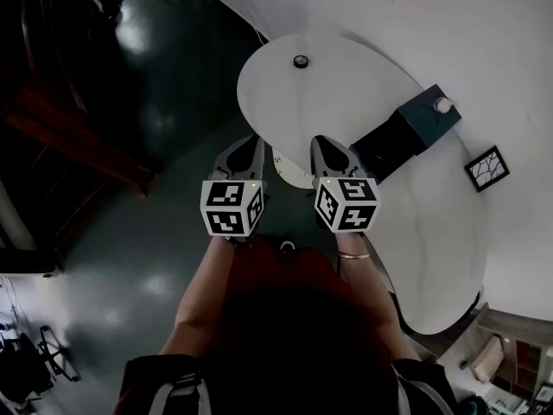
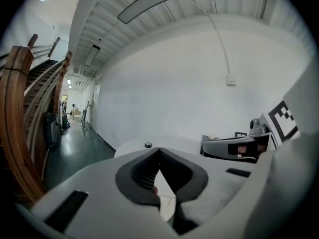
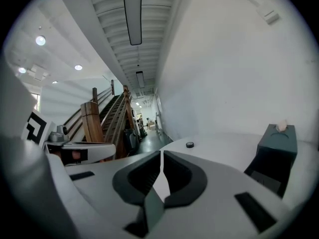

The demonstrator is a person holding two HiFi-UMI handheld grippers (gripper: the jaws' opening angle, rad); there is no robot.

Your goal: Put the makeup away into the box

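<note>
L gripper (image 1: 257,143) & R gripper (image 1: 321,142) shut, empty; dark teal box (image 1: 422,121), round black makeup (image 1: 300,61).

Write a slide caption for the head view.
Shut left gripper and shut right gripper side by side at a white rounded table bearing a dark teal box and small round black item.

Head camera looks steeply down on the white table (image 1: 363,85); gripper views skim across it (all share the dark disc (image 1: 300,61)).
</note>
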